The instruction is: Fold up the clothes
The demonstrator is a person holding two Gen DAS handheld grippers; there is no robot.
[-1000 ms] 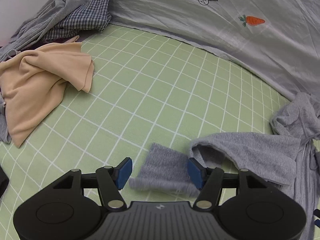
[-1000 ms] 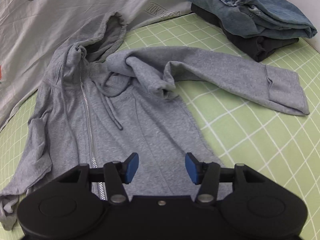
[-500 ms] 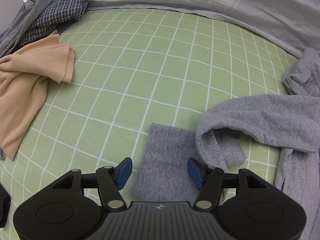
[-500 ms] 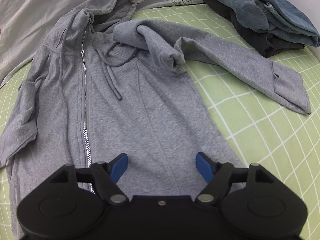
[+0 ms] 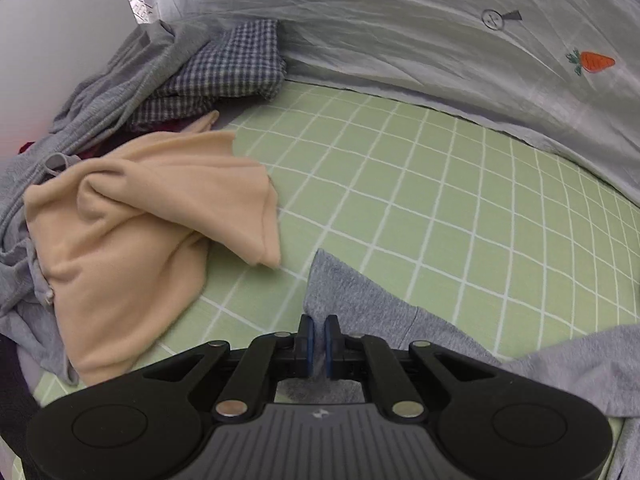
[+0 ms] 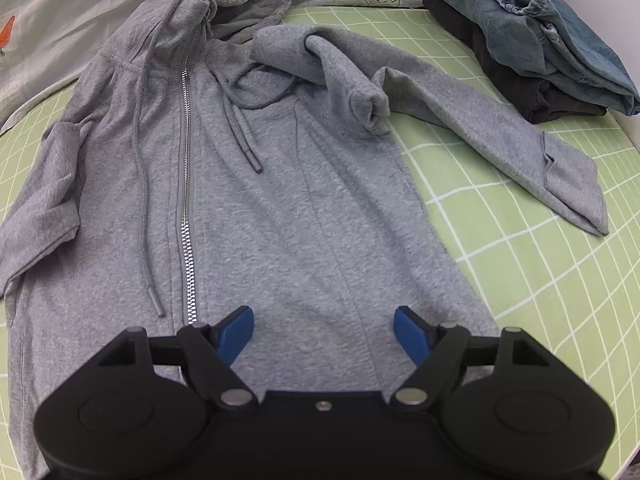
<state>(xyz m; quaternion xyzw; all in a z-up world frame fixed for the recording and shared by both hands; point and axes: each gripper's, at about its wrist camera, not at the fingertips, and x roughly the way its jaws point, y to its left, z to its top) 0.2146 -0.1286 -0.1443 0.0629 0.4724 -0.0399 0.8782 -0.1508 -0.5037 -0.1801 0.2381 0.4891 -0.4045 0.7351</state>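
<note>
The grey zip hoodie (image 6: 280,208) lies spread, unfolded; left tongs (image 5: 319,340) clenched on its sleeve cuff (image 5: 344,296), right tongs (image 6: 324,330) released above its hem at six o'clock; folded jeans (image 6: 532,28) lie at one o'clock.

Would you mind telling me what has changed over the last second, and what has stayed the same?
The left gripper, open a second ago, has closed on the grey sleeve cuff of the hoodie. The right gripper has opened wider over the hoodie's lower front, holding nothing. The peach garment and folded jeans lie as before.
</note>
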